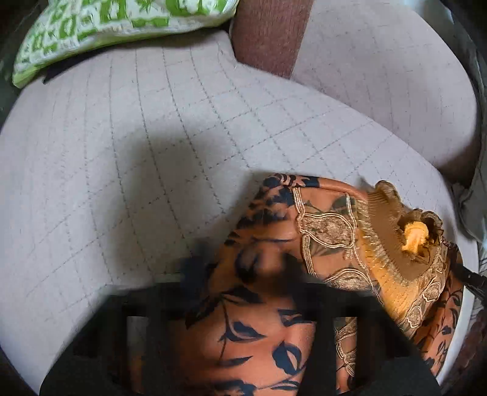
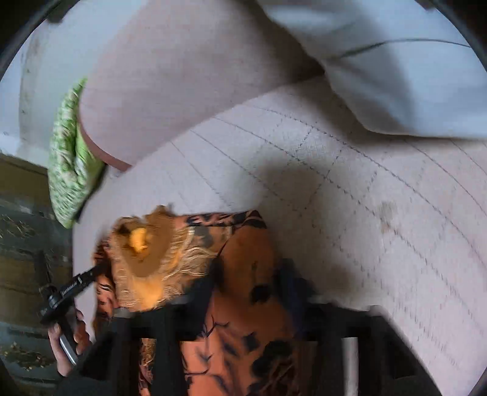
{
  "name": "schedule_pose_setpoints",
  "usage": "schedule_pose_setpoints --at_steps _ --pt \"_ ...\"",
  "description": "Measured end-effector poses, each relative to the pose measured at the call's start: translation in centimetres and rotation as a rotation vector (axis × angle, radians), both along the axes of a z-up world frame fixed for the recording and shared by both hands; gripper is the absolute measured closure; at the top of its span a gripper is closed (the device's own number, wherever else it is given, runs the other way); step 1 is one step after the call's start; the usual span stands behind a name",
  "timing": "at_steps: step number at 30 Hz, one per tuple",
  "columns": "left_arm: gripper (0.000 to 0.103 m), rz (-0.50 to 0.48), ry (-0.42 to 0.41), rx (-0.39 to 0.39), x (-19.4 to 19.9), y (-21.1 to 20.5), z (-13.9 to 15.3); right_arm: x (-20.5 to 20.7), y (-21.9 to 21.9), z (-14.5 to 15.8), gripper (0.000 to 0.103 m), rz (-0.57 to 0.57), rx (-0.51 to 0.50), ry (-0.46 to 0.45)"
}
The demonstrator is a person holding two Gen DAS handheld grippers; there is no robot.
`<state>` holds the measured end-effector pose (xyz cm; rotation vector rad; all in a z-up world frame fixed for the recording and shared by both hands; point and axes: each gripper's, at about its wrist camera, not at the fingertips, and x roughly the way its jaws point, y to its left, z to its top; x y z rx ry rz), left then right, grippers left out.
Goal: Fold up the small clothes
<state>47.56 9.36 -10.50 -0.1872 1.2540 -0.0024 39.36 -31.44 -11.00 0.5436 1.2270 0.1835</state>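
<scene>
A small orange garment [image 1: 268, 243] with dark leaf print, gold embroidery and a tan ruffled neck lies on the quilted sofa seat [image 1: 137, 146]. My left gripper [image 1: 243, 268] is shut on its orange fabric near the seat's front. The garment also shows in the right wrist view [image 2: 243, 259], where my right gripper [image 2: 249, 274] is shut on the cloth. The left gripper's black body [image 2: 70, 289], held in a hand, shows at the left of that view. Fingertips are blurred and partly hidden by cloth.
A green and white patterned pillow [image 1: 91, 27] lies at the seat's back left, also seen in the right wrist view [image 2: 67, 170]. The sofa backrest [image 1: 380, 76] rises behind. A light cloth or cushion [image 2: 395, 76] sits at the far right.
</scene>
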Motion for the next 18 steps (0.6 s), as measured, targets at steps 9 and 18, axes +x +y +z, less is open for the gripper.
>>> schedule_pose_setpoints --at_steps 9,18 --pt "0.090 0.172 -0.063 -0.010 1.1 3.6 -0.7 1.9 -1.5 1.3 0.093 -0.094 -0.151 -0.119" --pt "0.029 0.091 -0.236 -0.144 -13.5 6.7 10.1 -10.1 -1.8 7.0 0.060 -0.037 0.044 -0.233"
